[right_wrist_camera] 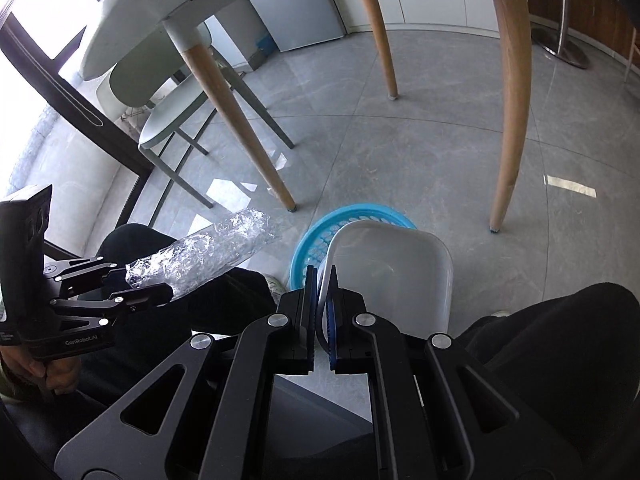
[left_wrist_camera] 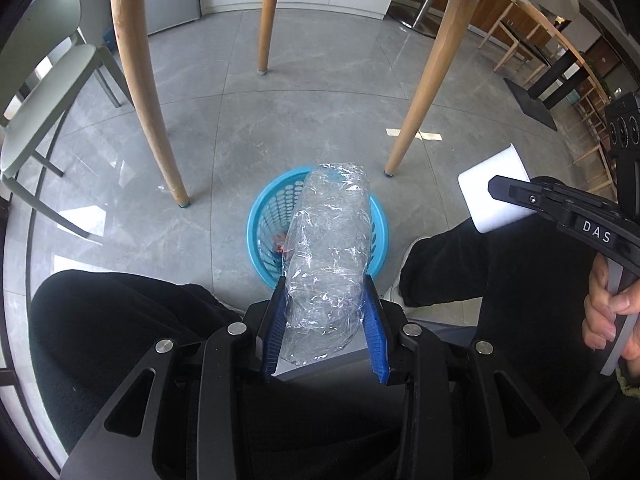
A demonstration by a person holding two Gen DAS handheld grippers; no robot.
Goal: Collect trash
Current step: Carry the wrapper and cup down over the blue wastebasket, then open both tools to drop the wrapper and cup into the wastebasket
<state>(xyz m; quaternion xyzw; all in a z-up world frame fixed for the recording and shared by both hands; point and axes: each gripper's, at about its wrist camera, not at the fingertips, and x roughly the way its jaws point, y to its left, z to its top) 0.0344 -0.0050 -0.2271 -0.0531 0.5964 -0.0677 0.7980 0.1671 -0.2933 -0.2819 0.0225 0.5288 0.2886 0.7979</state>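
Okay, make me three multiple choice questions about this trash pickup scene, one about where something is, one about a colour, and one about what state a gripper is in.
1. Where is the basket?
A. on the floor between the person's legs
B. on the table
C. on the chair

2. What colour is the basket?
A. red
B. blue
C. black

3. What is the left gripper doing?
A. hanging open with nothing in it
B. shut on the white container
C. shut on the crumpled clear plastic bottle

Answers: 1 A, it stands on the grey floor below both grippers. 2 B, its perforated wall is bright blue. 3 C, the crumpled clear plastic bottle sits between its fingers, while the right gripper pinches the white container's rim.
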